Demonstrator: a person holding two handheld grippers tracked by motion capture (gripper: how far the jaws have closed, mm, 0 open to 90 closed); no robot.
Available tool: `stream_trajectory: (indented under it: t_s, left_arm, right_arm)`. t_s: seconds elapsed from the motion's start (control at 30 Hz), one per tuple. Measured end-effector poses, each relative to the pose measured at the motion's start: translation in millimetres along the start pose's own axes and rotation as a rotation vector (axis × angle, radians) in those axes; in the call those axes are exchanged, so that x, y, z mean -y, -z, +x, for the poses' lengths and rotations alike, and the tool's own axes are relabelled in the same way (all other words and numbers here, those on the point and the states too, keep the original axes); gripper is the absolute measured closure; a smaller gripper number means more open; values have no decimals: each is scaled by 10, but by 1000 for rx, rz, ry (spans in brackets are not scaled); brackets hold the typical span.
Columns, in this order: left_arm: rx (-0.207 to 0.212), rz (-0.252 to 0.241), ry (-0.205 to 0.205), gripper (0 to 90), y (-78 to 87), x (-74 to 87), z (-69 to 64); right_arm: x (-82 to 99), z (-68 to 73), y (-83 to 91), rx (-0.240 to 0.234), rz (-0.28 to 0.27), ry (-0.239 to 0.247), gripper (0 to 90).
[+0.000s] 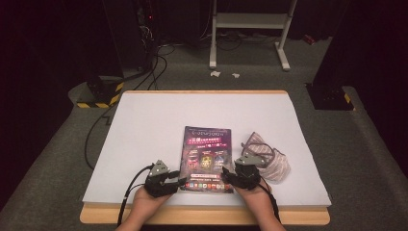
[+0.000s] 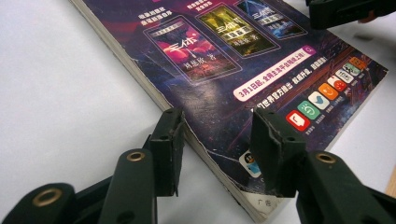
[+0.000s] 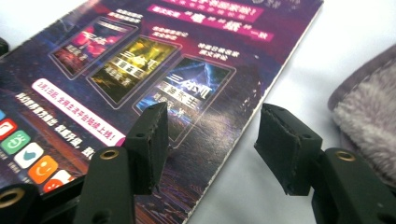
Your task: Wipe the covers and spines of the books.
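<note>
Purple magazine (image 1: 207, 156), far half cut off in gripper views, both grippers' fingers parted, astride edges, gripping nothing.

A striped, fuzzy grey pouch (image 1: 267, 159) lies on the white table cover (image 1: 154, 125) near its right side, while beyond the table a white metal stand (image 1: 250, 29) rises from the grey floor beside black cables (image 1: 149, 72) and two paper scraps (image 1: 223, 74).

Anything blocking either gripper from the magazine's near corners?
Nothing visible. The left gripper straddles the magazine at its near left edge, jaws open; the right gripper straddles its near right edge. The fuzzy pouch lies apart, to the right.
</note>
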State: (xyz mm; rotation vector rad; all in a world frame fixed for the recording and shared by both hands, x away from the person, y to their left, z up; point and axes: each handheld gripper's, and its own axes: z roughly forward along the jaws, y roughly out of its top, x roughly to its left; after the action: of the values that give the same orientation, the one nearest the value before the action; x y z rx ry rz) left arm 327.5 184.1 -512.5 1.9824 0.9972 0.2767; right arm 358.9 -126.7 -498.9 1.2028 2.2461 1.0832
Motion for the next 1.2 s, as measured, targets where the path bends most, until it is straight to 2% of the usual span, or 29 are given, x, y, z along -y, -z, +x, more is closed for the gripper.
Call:
stream_trajectory:
  t_s: [0.13, 0.27, 0.43, 0.63, 0.7, 1.0, 1.03, 1.1, 1.2]
  left_arm:
    - [-3, 1, -1, 534, -1, -1, -11]
    - [-6, 3, -8, 521, -1, -1, -19]
    - [-8, 7, -21, 496, -1, -9, -35]
    - [-10, 13, -23, 498, 4, -19, -45]
    - [-10, 18, -31, 507, 9, -21, -54]
    - [19, 20, -32, 524, 16, -20, -73]
    - [17, 17, -34, 522, 22, -23, -66]
    - [-14, -8, -44, 488, 45, -33, -52]
    - [-42, -22, -64, 470, 77, -40, -16]
  right_arm:
    - [-11, 22, 44, 0, -23, 33, 408]
    - [-11, 36, 56, -1, -26, 71, 340]
    - [-15, 42, 50, -21, -17, 69, 272]
    - [-57, 8, 166, -29, -65, 66, 259]
    - [-74, -21, 211, -38, -79, 59, 261]
    - [-116, -221, 407, 2, -133, 49, 269]
    - [-124, -241, 433, 7, -137, 48, 275]
    - [-143, -281, 487, 19, -143, 52, 276]
    - [-163, -366, 562, 31, -151, 32, 267]
